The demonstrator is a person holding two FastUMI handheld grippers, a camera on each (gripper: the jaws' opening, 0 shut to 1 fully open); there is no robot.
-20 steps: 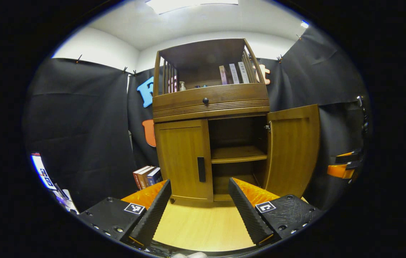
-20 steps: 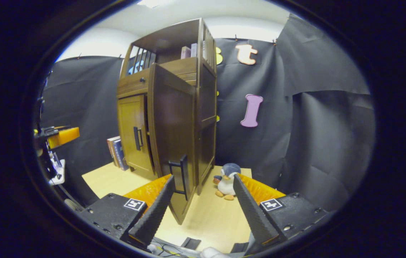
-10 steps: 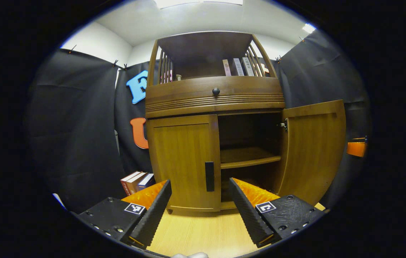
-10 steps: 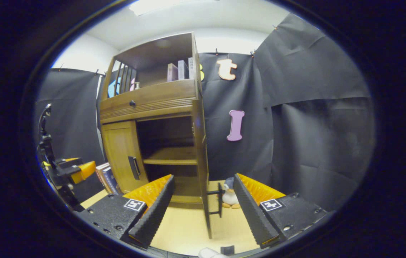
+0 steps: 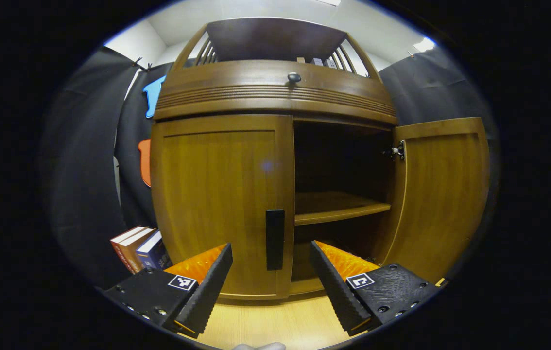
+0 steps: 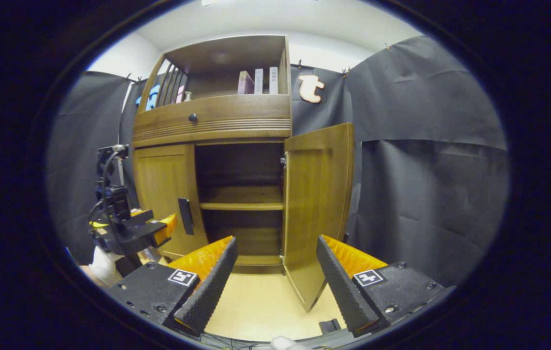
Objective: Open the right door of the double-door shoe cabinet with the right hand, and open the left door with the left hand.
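Right door now swung wide; my released right gripper has backed off, while my open left gripper closes on the left door's handle at 12 o'clock.

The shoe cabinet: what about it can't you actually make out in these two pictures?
- Behind the closed left door: hidden, left gripper view.
- Right door handle: on its far face, right gripper view.
- Back of the open compartment: too dark.
- Top-shelf books: too small to read.
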